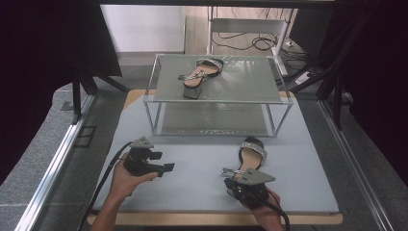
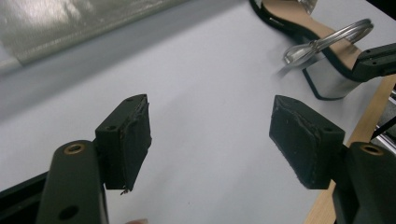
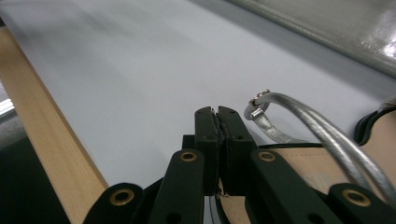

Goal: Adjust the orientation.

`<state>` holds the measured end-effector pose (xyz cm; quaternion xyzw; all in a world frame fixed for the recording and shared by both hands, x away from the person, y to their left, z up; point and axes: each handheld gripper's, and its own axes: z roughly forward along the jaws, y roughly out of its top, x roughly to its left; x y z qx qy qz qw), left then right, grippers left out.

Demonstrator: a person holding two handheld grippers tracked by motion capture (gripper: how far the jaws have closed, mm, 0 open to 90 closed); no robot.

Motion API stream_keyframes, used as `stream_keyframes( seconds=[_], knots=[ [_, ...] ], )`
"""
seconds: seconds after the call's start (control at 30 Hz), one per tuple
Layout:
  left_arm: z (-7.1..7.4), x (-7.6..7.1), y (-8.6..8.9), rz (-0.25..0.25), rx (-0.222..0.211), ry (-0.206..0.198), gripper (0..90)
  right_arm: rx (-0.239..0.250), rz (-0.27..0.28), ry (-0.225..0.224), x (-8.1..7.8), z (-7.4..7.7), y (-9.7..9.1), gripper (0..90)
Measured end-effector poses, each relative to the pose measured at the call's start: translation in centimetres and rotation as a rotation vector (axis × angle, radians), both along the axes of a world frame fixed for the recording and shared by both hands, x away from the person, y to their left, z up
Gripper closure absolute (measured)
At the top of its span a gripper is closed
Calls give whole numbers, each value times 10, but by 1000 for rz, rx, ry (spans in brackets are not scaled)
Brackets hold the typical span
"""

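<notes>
- The right gripper [image 1: 234,182] is sitting nearest the person's edge of the worktop [image 1: 202,187], gripped by the right hand [image 1: 264,211], with its grey three-cornered plate on top.
- In the right gripper view its jaws are pressing flat together, and a thin edge at their base may be caught between them, though I cannot tell for sure.
- A silver-strapped sandal [image 1: 251,156] is lying on the worktop just ahead of this gripper, heel end touching or almost touching it, toe pointing away towards the rack.
- Its looped silver ankle strap [image 3: 299,116] is arching just beside the closed jaws, the buckle hanging close to their tips.
- The left gripper [image 1: 166,167] is resting well apart to the side, held by the left hand [image 1: 126,182], and is pointing across towards the sandal.
- Its jaws are standing wide apart over bare grey mat, nothing between the pads [image 2: 135,140].
- The left gripper view is showing the sandal's block heel [image 2: 329,81] far beyond those jaws, with the other gripper at its side.
- Farther off, a two-tier wire rack [image 1: 159,103] is standing beyond both grippers.
- A second matching sandal [image 1: 199,74] is lying on the rack's top shelf.
</notes>
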<state>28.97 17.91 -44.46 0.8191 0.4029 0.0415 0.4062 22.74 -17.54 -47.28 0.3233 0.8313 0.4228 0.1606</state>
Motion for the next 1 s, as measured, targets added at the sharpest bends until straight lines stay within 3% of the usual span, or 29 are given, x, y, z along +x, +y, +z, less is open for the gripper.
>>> stream_keyframes(
  seconds=[0.1,0.13,0.2,0.43,0.67,0.73,1.0],
  knots=[
    [-10,-1,5,6,-23,16,297,-30,2,12,2,-5,9,876],
    [-16,0,7,11,-30,30,298,-63,1,15,4,-10,15,876],
    [-20,1,8,11,-5,44,295,-75,-2,19,5,-14,19,877],
    [-29,2,4,7,-14,68,297,-115,-36,2,-1,-15,21,890],
    [-42,0,2,4,-5,108,296,-94,-57,22,-18,-14,-14,899],
    [-43,0,2,5,-10,115,295,-98,-81,18,-26,-14,-33,898],
    [-45,-1,1,0,-8,118,292,-79,-163,39,-29,-14,-73,892]
  ],
)
